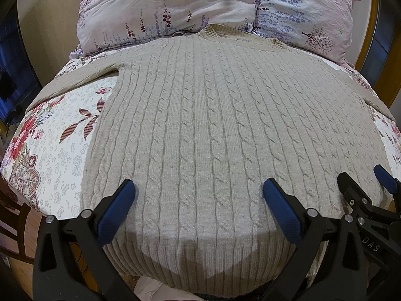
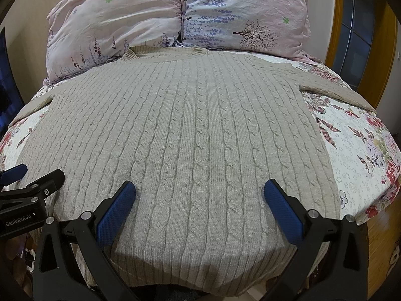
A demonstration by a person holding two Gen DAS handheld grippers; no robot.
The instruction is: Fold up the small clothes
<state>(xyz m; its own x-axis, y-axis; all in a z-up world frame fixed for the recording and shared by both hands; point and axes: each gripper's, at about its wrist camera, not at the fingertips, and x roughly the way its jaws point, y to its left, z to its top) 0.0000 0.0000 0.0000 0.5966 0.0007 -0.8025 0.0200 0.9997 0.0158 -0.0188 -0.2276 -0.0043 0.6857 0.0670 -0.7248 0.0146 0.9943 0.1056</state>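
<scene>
A beige cable-knit sweater lies flat and spread out on the bed, collar toward the pillows, hem hanging over the near edge. It also fills the right wrist view. Its sleeves stretch out to both sides. My left gripper is open and empty, hovering above the lower left part of the sweater. My right gripper is open and empty above the lower right part. The right gripper shows at the right edge of the left wrist view, the left gripper at the left edge of the right wrist view.
The bed has a floral sheet. Two pink floral pillows lie at the head of the bed, touching the collar. A wooden frame stands at the right, wood floor at the left.
</scene>
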